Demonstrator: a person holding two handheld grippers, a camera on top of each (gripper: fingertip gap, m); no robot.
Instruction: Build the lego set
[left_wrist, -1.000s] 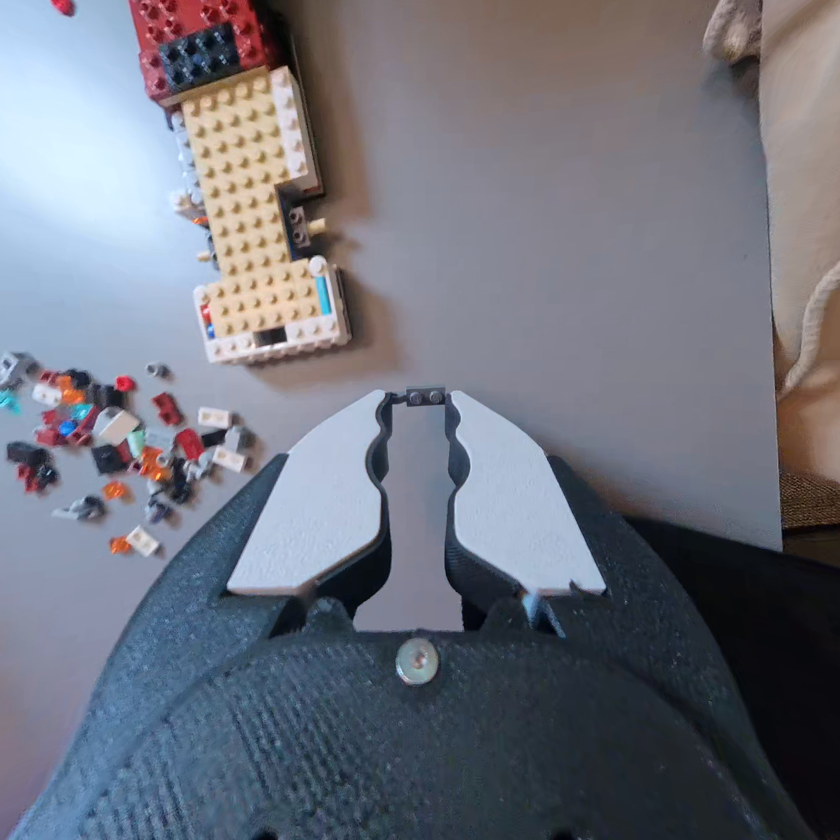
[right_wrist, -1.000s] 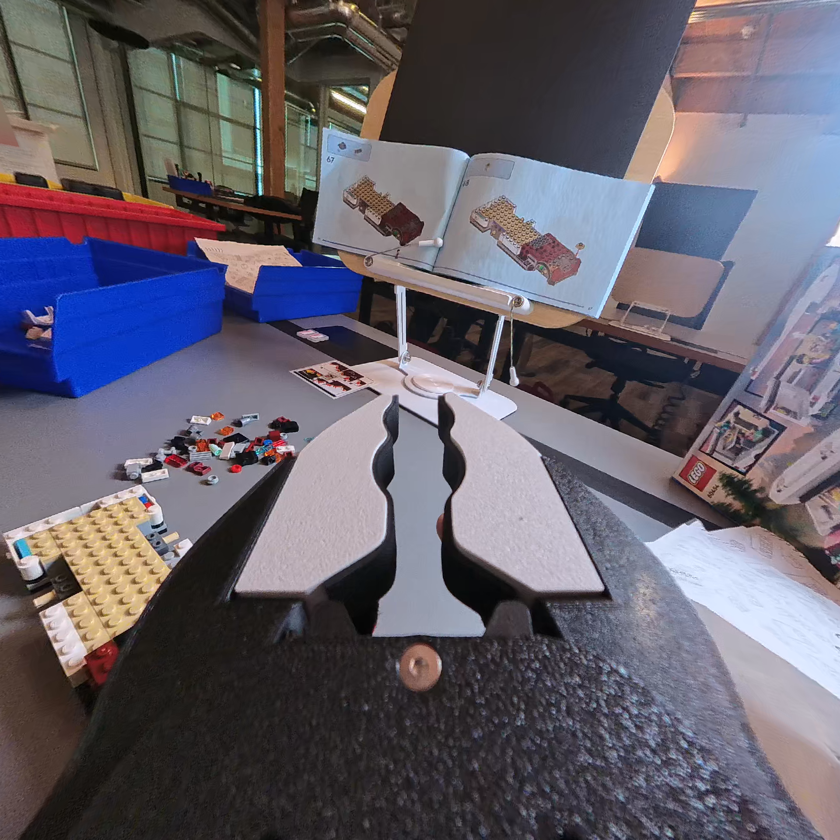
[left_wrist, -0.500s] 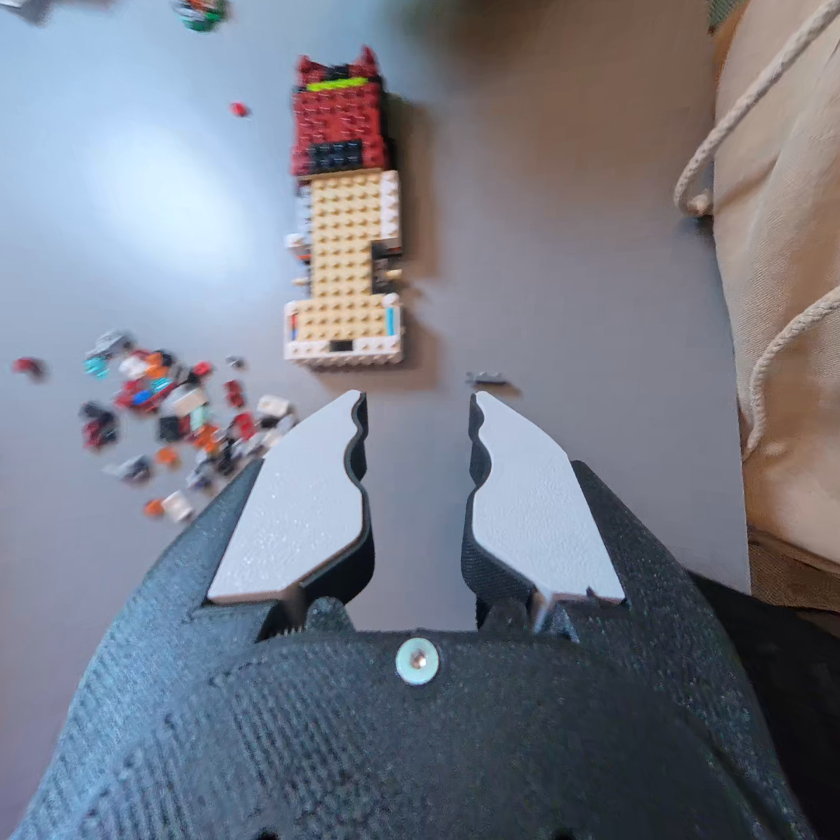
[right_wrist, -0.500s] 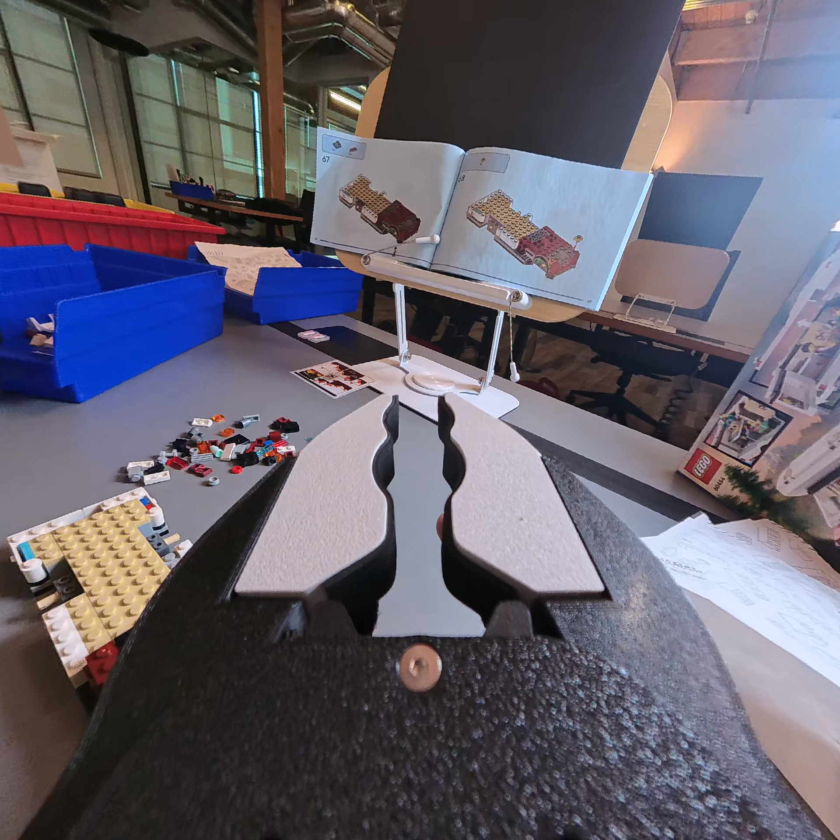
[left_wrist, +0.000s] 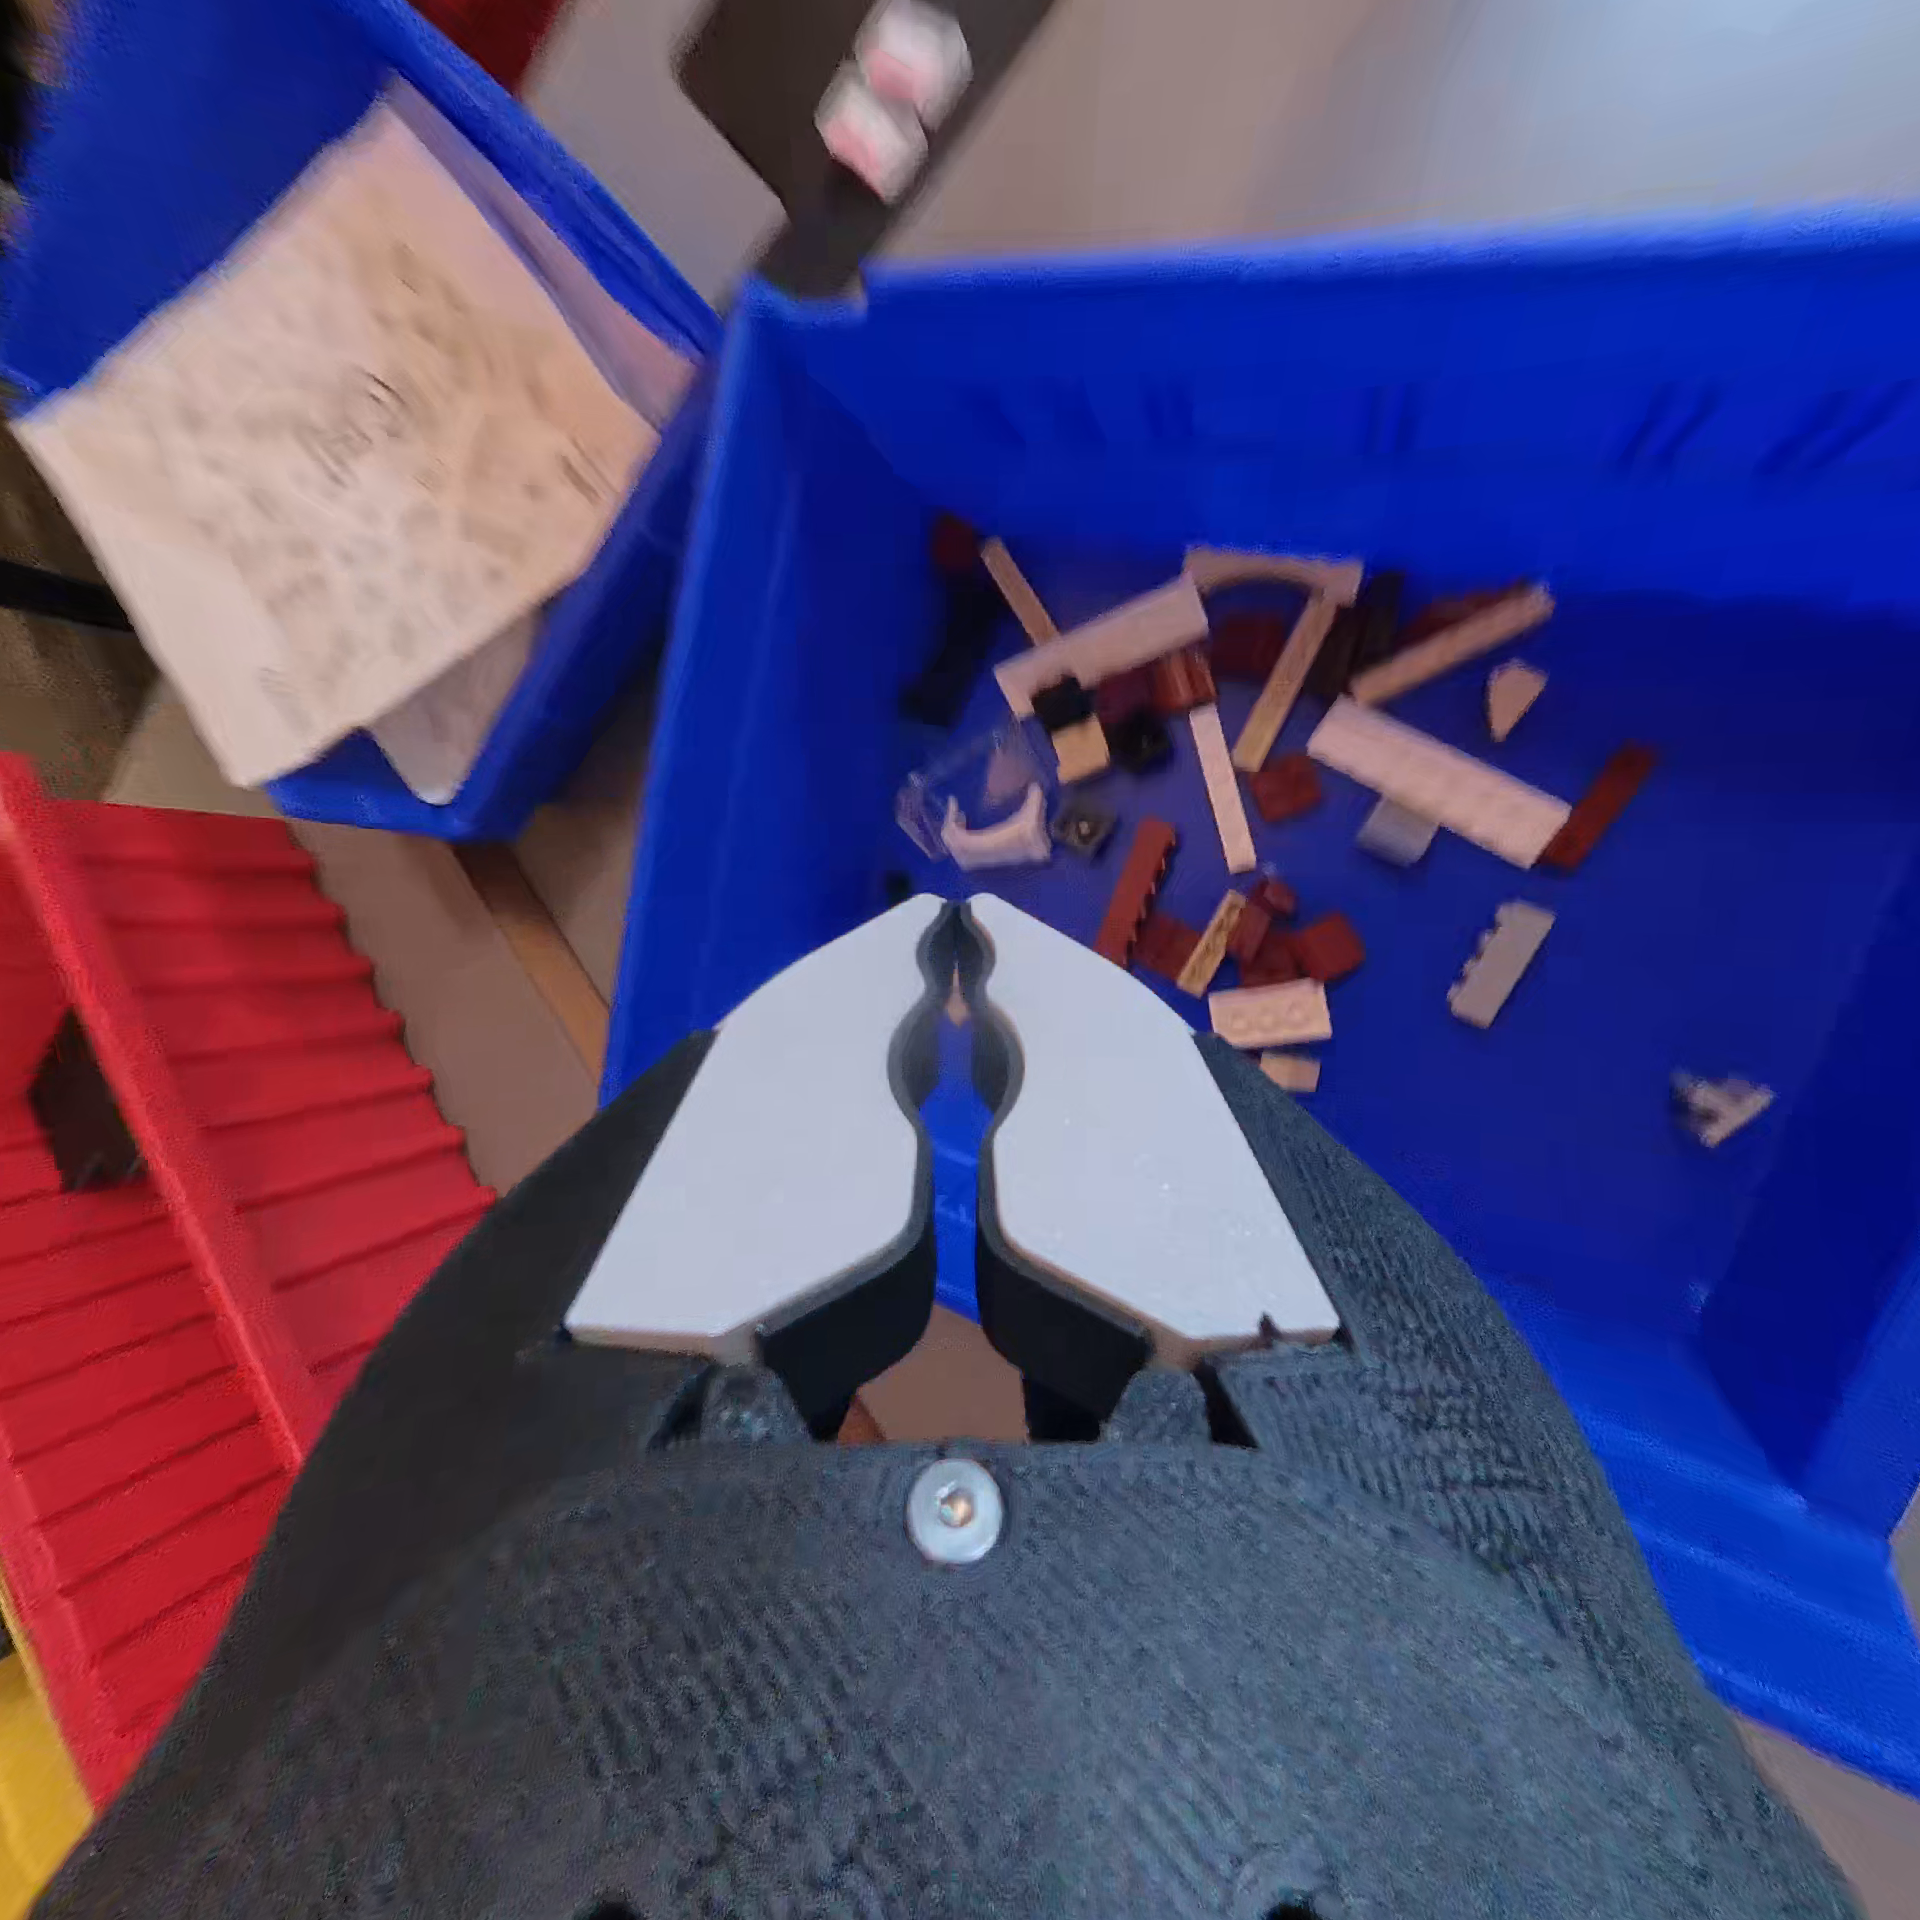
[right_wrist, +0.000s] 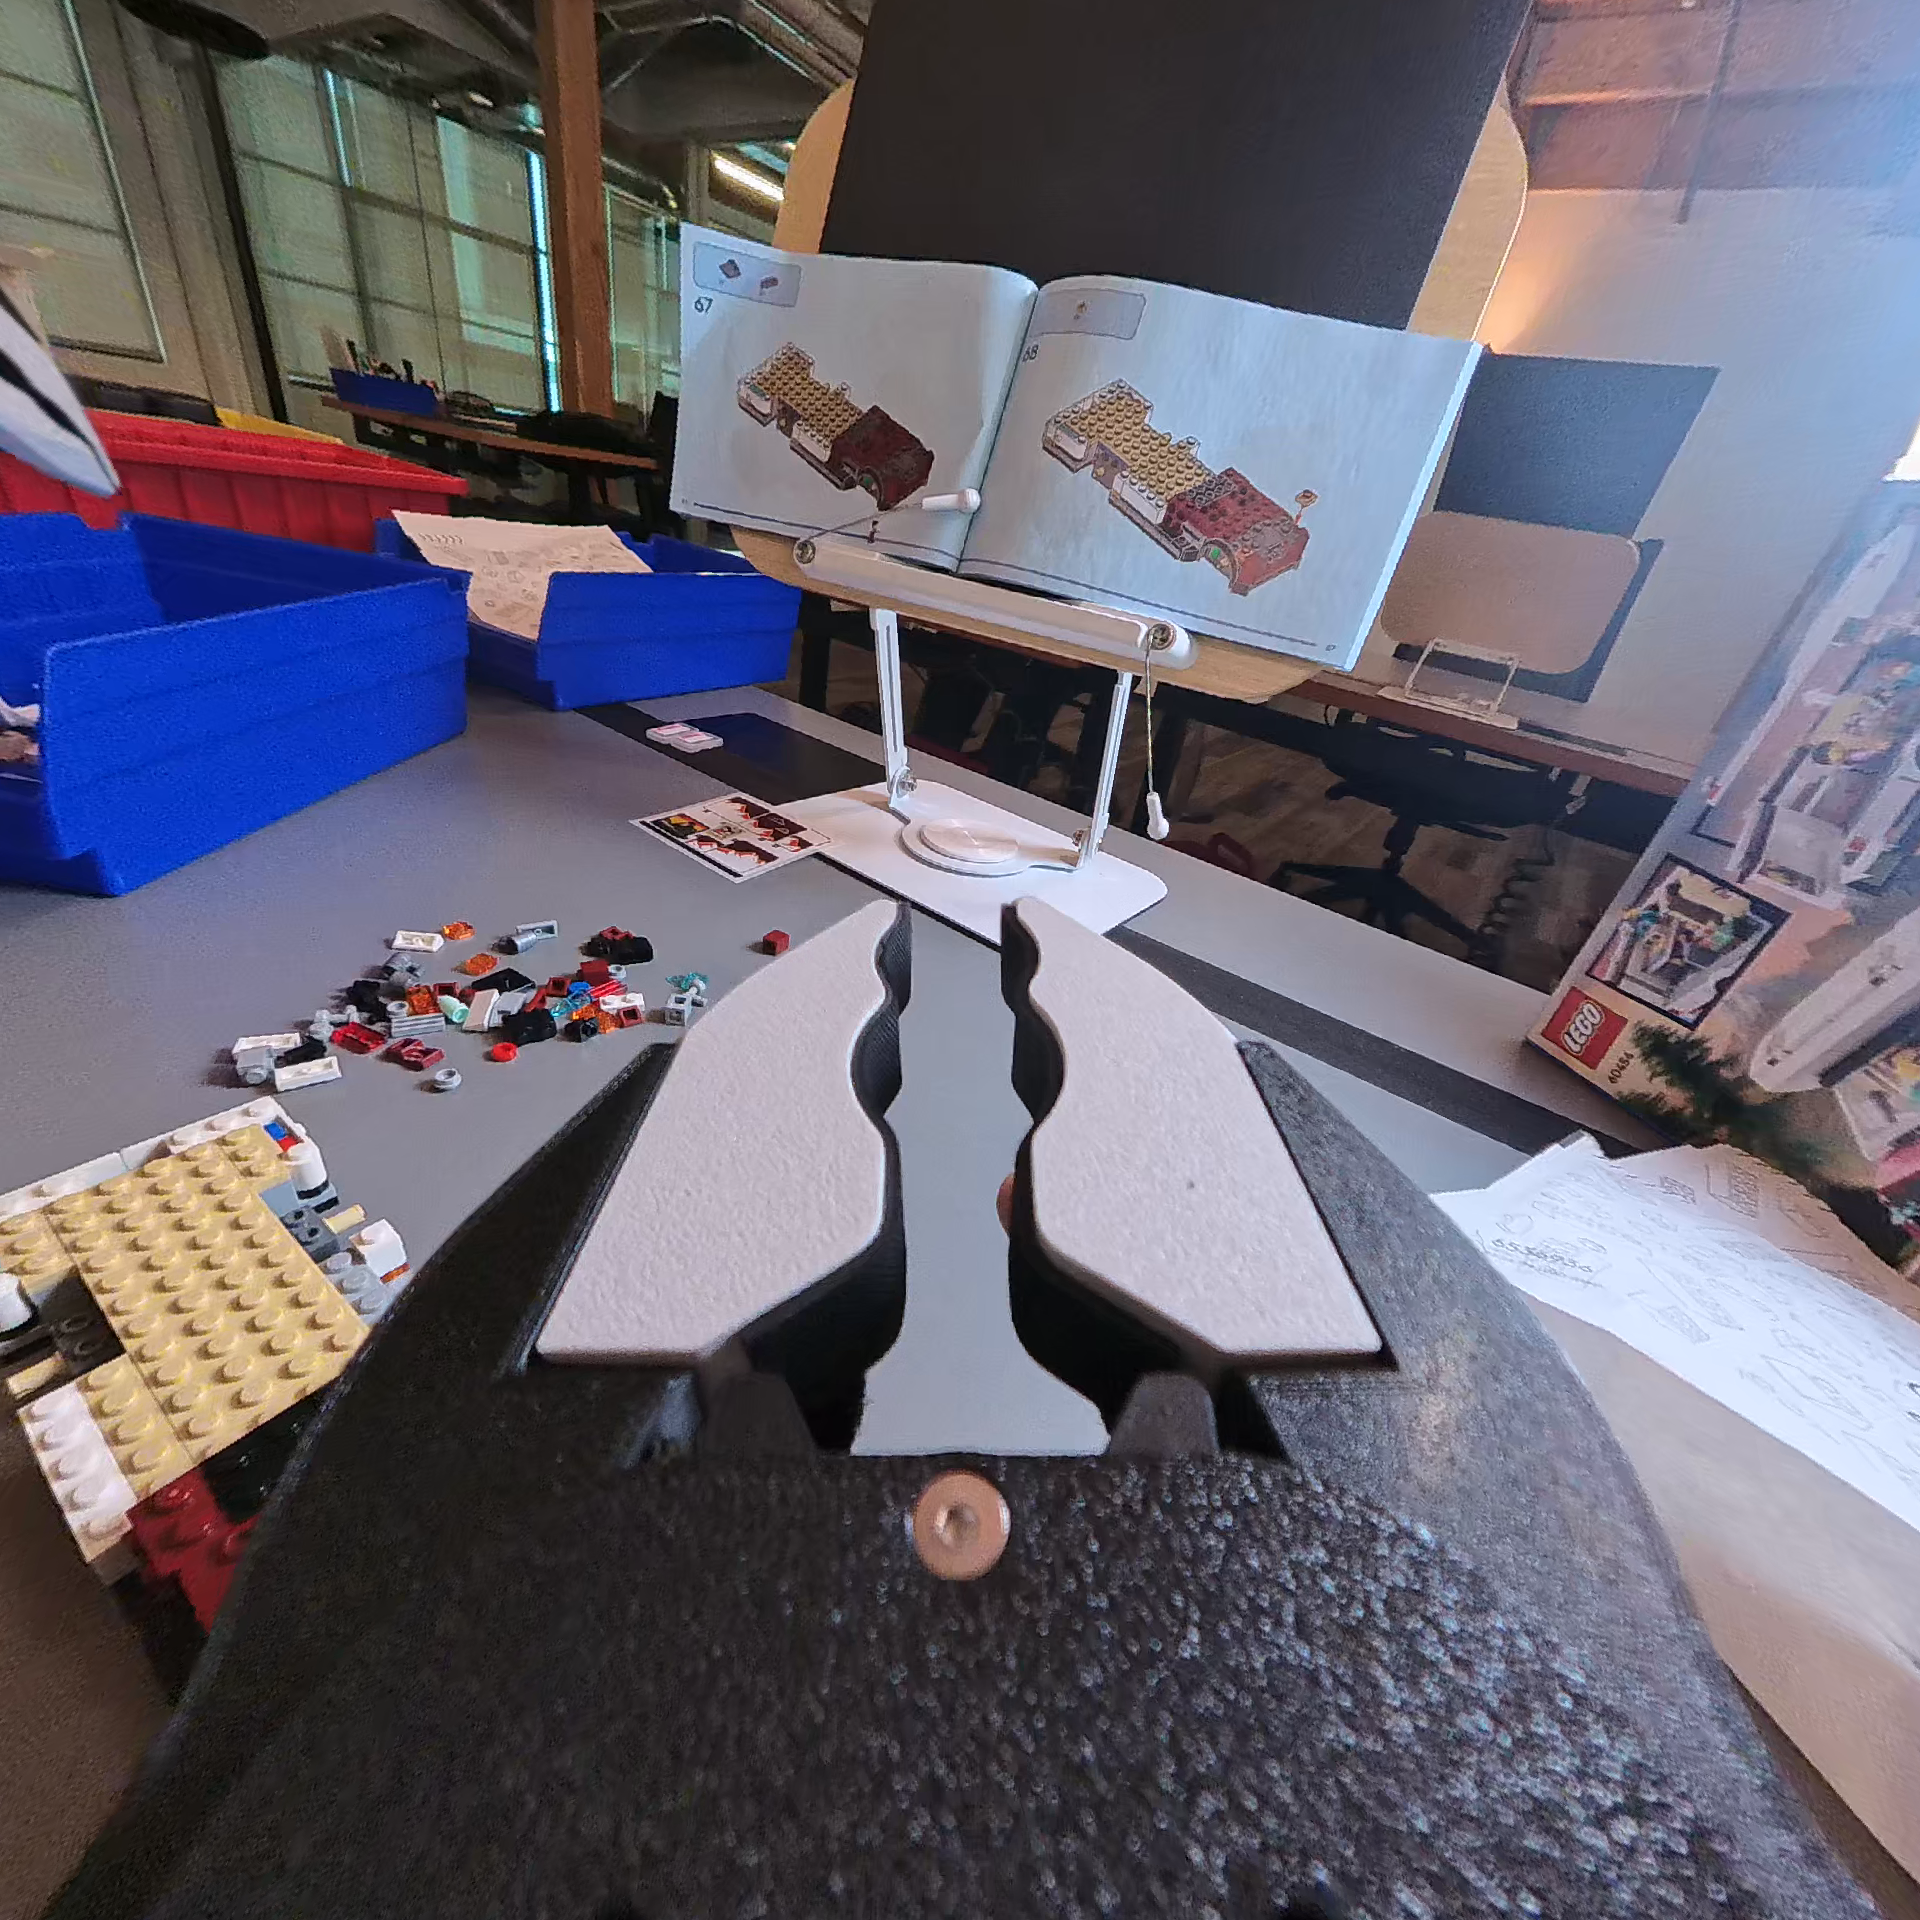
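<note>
My left gripper (left_wrist: 958, 906) is shut with its fingertips touching and nothing between them. It hovers over the near left corner of a blue bin (left_wrist: 1247, 416) that holds several loose bricks (left_wrist: 1278, 790) in white, tan and dark red. A clear piece with a white arch (left_wrist: 982, 810) lies just beyond the fingertips. My right gripper (right_wrist: 956, 909) is open above the grey table (right_wrist: 623, 831), with bare table showing between its fingers. A tan-studded brick build (right_wrist: 187, 1278) with white and dark red parts lies to its lower left.
A second blue bin with a printed sheet (left_wrist: 312, 416) and a red bin (left_wrist: 156, 1143) stand left of the brick bin. The right wrist view shows a pile of small loose pieces (right_wrist: 488, 1003), an open booklet on a white stand (right_wrist: 1039, 436), a set box (right_wrist: 1766, 883) and paper sheets (right_wrist: 1714, 1299). The tips of one gripper are about 55 cm away from the tips of the other. The tan-studded brick build (right_wrist: 187, 1278) is about 20 cm from my right fingertips and 45 cm from my left.
My left gripper opened and left a small dark grey plate on the table beside the build, then swung away to the blue bin and shut on nothing. The right gripper has barely moved.
</note>
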